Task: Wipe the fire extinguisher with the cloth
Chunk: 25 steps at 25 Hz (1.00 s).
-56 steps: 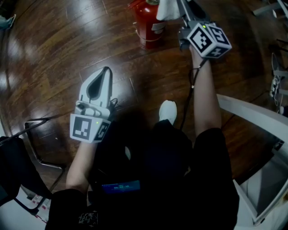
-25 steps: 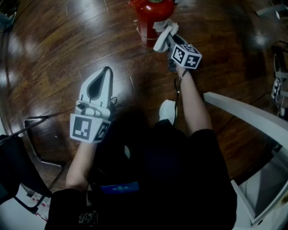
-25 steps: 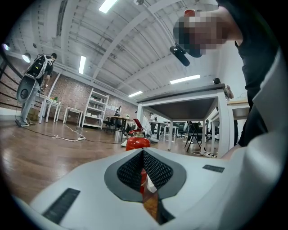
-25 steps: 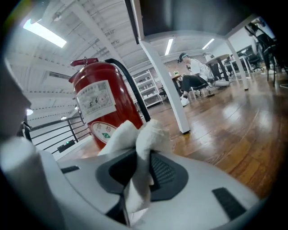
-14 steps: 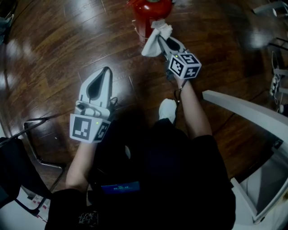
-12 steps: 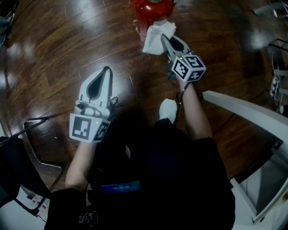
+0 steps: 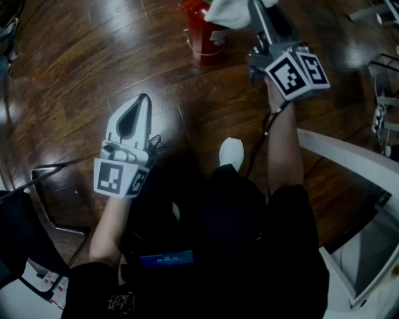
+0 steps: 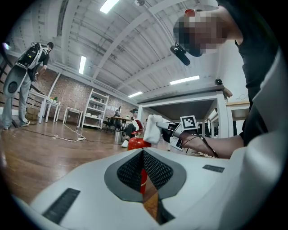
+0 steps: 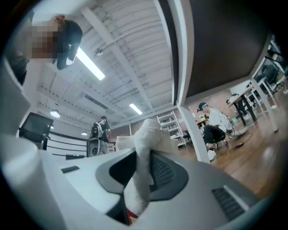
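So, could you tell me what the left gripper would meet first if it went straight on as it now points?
Most likely the fire extinguisher: it stands dead ahead of the left gripper, whose fingers are shut, across a stretch of floor, though depth is unclear.

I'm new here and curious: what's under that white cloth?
A red fire extinguisher stands below the cloth; only its lower body shows. Its top is covered, so contact cannot be told.
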Tool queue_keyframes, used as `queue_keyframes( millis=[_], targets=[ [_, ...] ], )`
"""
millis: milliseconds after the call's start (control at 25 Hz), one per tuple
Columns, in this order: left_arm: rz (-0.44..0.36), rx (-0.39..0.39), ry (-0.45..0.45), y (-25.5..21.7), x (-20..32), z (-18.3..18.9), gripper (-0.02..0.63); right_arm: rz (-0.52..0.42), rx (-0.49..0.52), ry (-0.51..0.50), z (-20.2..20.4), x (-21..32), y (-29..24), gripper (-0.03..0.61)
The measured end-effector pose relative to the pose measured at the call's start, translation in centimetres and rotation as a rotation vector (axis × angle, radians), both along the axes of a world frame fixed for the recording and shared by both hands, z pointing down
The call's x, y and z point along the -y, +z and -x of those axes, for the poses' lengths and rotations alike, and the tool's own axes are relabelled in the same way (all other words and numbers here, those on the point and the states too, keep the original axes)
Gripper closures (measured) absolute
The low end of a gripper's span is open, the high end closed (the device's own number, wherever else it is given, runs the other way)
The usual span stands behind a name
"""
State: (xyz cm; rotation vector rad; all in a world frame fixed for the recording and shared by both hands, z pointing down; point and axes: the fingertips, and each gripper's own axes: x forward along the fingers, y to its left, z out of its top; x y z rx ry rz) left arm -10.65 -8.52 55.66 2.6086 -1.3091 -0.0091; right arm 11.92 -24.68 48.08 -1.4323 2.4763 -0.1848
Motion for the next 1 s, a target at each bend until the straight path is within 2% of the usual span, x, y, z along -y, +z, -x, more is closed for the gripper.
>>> queue_keyframes(
  millis=[240, 440, 520, 640, 720, 1000],
  targets=[
    [0.000, 0.006, -0.004, 0.0, 0.0, -0.1, 0.612, 0.128, -0.110, 0.038, 1.1, 0.9, 7.6, 0.483],
    [0.002, 0.009, -0.008, 0.1, 0.0, 0.0, 0.612, 0.262, -0.082, 0.091, 0.0, -0.4, 16.0, 0.483],
    [0.004, 0.010, -0.011, 0.1, 0.0, 0.0, 0.612, 0.331, -0.083, 0.093, 0.2, -0.4, 19.8, 0.483],
    [0.002, 0.009, -0.012, 0.1, 0.0, -0.1, 0.612, 0.432, -0.024, 0.105, -0.1, 0.0, 24.3, 0.483],
    [0.001, 0.013, -0.012, 0.1, -0.1, 0.0, 0.612, 0.489, -0.030, 0.117, -0.2, -0.1, 26.8, 0.483],
    [-0.004, 0.021, -0.032, 0.2, -0.2, 0.9, 0.612, 0.567, -0.130, 0.056, 1.6, -1.7, 31.2, 0.483]
  ],
)
